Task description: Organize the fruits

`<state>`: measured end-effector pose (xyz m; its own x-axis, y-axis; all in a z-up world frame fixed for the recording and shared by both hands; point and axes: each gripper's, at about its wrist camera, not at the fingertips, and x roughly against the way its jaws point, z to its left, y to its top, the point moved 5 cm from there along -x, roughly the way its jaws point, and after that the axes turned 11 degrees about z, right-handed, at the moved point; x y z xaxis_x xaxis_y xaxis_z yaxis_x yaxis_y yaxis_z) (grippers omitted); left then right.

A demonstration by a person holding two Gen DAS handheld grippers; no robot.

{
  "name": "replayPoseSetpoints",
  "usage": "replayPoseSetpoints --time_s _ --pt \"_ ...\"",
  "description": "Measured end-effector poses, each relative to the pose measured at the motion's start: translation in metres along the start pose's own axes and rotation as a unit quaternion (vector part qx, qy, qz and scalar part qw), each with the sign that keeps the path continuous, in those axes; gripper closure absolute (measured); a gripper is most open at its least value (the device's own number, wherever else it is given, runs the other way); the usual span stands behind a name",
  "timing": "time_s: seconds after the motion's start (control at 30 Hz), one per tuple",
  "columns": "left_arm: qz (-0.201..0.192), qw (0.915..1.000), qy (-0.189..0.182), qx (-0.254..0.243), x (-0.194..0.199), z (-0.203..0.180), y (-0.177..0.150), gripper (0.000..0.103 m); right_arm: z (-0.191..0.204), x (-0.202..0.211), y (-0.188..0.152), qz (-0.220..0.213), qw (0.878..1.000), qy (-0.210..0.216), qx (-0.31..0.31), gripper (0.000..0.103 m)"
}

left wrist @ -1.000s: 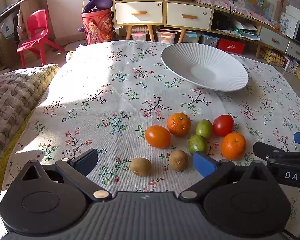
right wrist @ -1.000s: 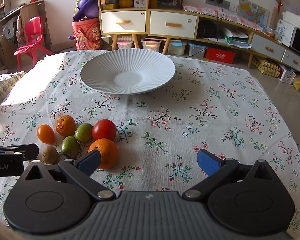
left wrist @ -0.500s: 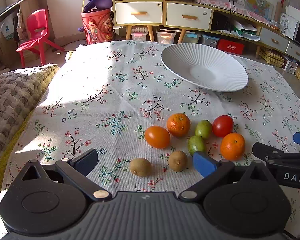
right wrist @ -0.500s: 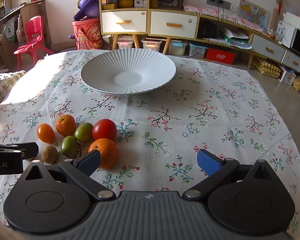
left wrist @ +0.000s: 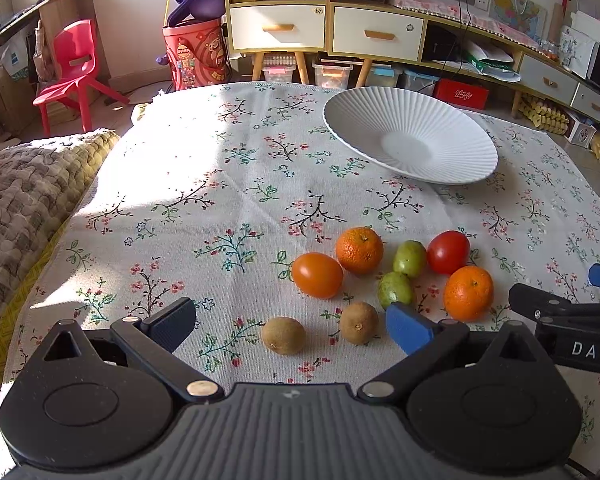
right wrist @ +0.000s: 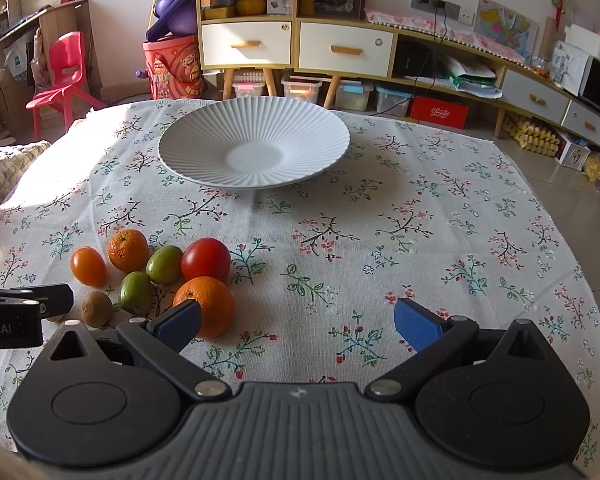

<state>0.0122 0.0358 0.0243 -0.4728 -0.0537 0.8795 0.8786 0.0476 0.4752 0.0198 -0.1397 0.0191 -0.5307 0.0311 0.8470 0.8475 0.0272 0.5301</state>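
A white ribbed plate (right wrist: 253, 151) sits on a cream tablecloth (right wrist: 420, 240) printed with pink-and-green flower sprigs, while at its 7 o'clock lie orange mandarins (right wrist: 205, 306), a red tomato (right wrist: 205, 259), green fruits (right wrist: 164, 264) and brown kiwis (left wrist: 283, 335).

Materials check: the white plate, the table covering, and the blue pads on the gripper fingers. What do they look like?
White plate: likely glazed ceramic, matte-satin white with fine radial ribs; could be melamine.
Table covering: woven fabric, probably cotton or linen, with a printed floral pattern, visible weave and soft creases.
Blue pads: look like matte rubber or soft plastic set on black hard-plastic fingers; actual softness can't be judged.
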Motion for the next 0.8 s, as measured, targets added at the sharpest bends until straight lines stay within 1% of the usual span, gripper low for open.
replayPoseSetpoints --time_s 0.2,0.3,0.37,0.4,0.43,0.47,0.53,0.57,0.63,0.73,0.8 --pt "-0.009 0.9999 -0.009 0.003 -0.005 0.009 0.0 0.012 0.0 -0.005 -0.001 0.006 1.0 0.016 0.003 0.0" --pt "-0.009 0.9996 -0.026 0.009 -0.009 0.014 0.001 0.017 0.004 -0.005 -0.001 0.003 1.0 0.022 0.014 0.001" --pt "-0.011 0.9993 -0.036 0.008 -0.012 0.015 0.001 0.024 0.007 -0.005 0.0 0.005 0.999 0.039 0.019 0.004" --pt "-0.012 0.9991 -0.04 0.007 -0.014 0.015 0.002 0.029 0.008 -0.006 0.0 0.01 0.999 0.048 0.019 0.004" --pt "-0.015 0.9988 -0.046 0.005 -0.016 0.016 0.002 0.034 0.009 -0.007 0.0 0.012 0.998 0.053 0.02 0.006" --pt "-0.018 0.9985 -0.052 0.003 -0.018 0.015 0.002 0.036 0.01 -0.008 0.0 0.014 0.998 0.058 0.023 0.008" --pt "-0.022 0.9977 -0.064 -0.001 -0.021 0.014 0.002 0.045 0.013 -0.011 -0.001 0.017 0.997 0.068 0.029 0.011" --pt "-0.024 0.9974 -0.068 -0.004 -0.022 0.013 0.003 0.047 0.014 -0.012 -0.001 0.018 0.997 0.074 0.032 0.013" --pt "-0.025 0.9966 -0.078 -0.011 -0.025 0.012 0.003 0.056 0.017 -0.014 -0.002 0.021 0.996 0.081 0.041 0.018" --pt "-0.023 0.9951 -0.096 -0.006 -0.03 0.011 0.005 0.064 0.023 -0.017 -0.004 0.022 0.994 0.093 0.056 0.026" --pt "-0.026 0.9946 -0.101 -0.005 -0.032 0.011 0.006 0.065 0.025 -0.018 -0.005 0.022 0.993 0.098 0.063 0.03"
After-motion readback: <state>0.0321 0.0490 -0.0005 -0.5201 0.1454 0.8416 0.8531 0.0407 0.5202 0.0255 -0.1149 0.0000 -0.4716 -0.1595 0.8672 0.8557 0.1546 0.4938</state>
